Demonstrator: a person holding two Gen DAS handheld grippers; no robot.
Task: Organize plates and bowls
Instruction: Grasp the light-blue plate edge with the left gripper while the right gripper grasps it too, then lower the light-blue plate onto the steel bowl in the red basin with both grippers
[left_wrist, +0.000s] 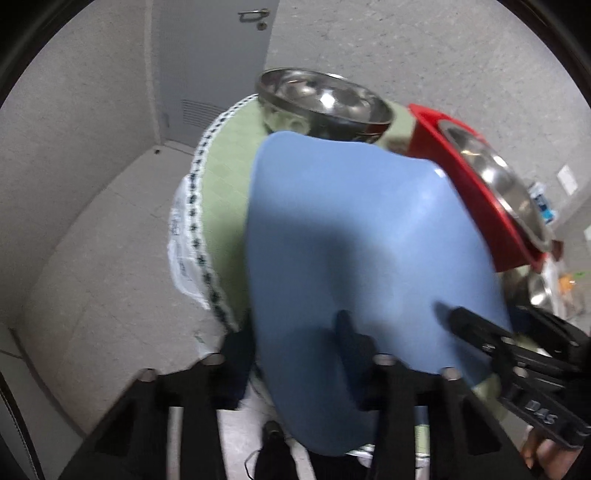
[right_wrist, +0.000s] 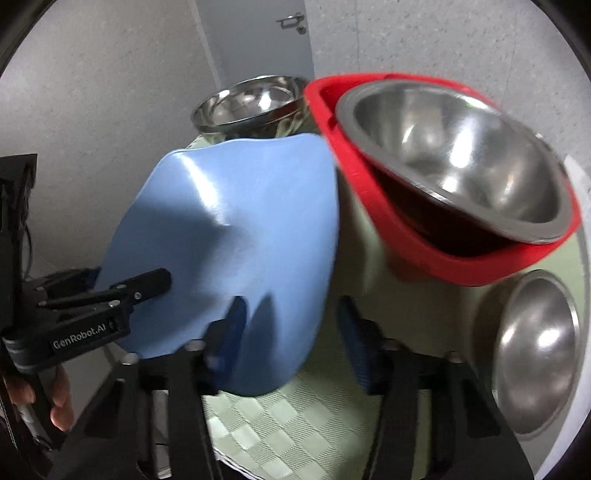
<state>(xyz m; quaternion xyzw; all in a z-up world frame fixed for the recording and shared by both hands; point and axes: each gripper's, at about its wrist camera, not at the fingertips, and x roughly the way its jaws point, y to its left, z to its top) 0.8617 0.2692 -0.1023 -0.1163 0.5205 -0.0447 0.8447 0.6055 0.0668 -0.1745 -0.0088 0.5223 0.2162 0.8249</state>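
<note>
Blue plate held tilted above the green checked cloth, long axis running away from both wrist cameras toward the far steel bowl. Left gripper clamps its near-left edge. Right gripper jaws wide, left finger against the plate's right edge, holding nothing. Red dish carrying a steel bowl lies just right of the plate

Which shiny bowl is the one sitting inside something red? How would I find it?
Start at the round table with the green checked cloth. On it stands a red plastic bowl, tilted beside the big blue plate. The steel bowl nested inside is the only metal one sitting in another dish; the other metal bowls are not.
</note>
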